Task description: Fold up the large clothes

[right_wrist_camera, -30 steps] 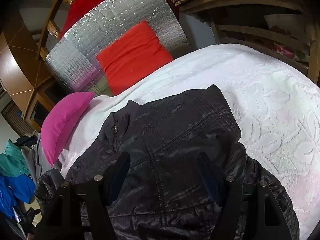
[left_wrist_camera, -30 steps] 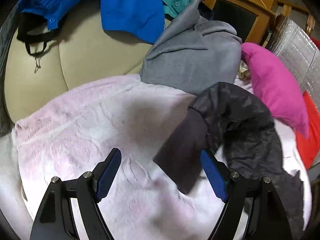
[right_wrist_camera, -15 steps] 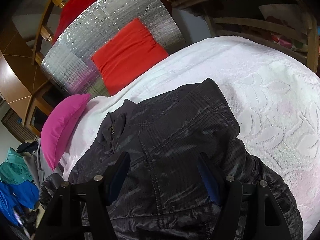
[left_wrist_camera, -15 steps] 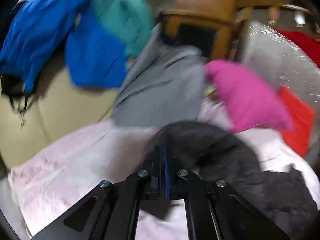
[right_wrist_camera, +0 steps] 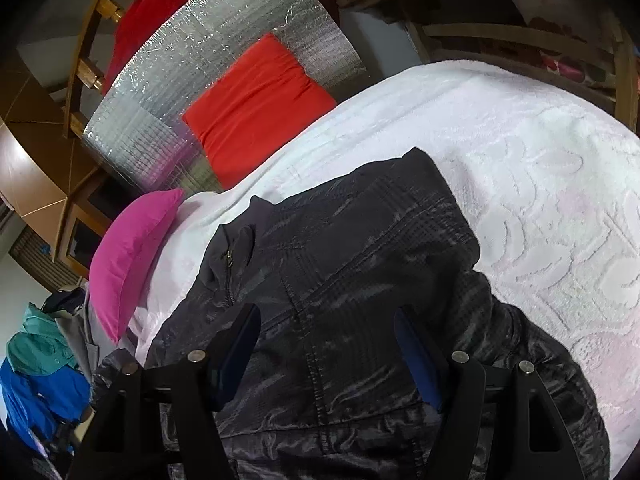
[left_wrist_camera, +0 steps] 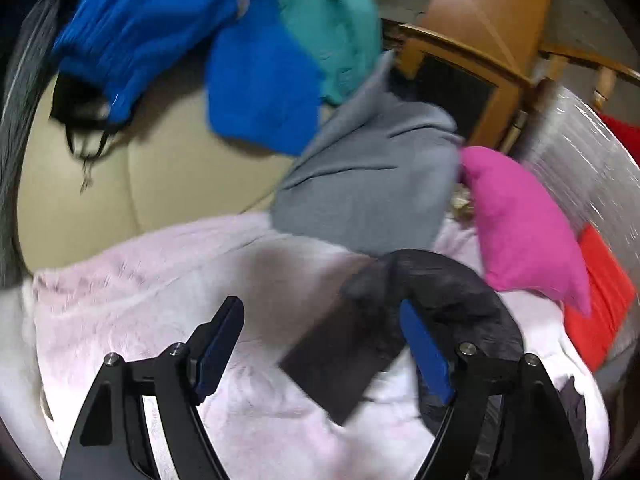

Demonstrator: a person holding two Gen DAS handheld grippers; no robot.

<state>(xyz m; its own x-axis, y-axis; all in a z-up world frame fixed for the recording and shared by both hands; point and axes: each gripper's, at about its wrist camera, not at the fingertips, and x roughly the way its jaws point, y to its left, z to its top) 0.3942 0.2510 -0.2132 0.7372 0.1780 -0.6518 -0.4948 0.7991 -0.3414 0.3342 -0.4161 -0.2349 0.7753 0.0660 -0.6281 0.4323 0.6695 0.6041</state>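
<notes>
While its jaws are opening, the left gripper (left_wrist_camera: 320, 344) hangs over the jacket (right_wrist_camera: 360, 280) sleeve, seemingly loose through blur; the right gripper (right_wrist_camera: 326, 340) gapes, empty, above it.

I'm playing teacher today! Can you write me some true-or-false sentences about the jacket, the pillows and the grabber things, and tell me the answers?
1. The dark jacket lies on a pale fluffy blanket. True.
2. The pink pillow sits on top of the jacket. False: it lies beside the jacket, on the blanket's edge.
3. The left gripper is clamped shut on the sleeve. False: its jaws are opening, and the sleeve lies loose between them.
4. The red cushion leans against a silver foil panel. True.
5. The right gripper hangs open above the jacket. True.
</notes>
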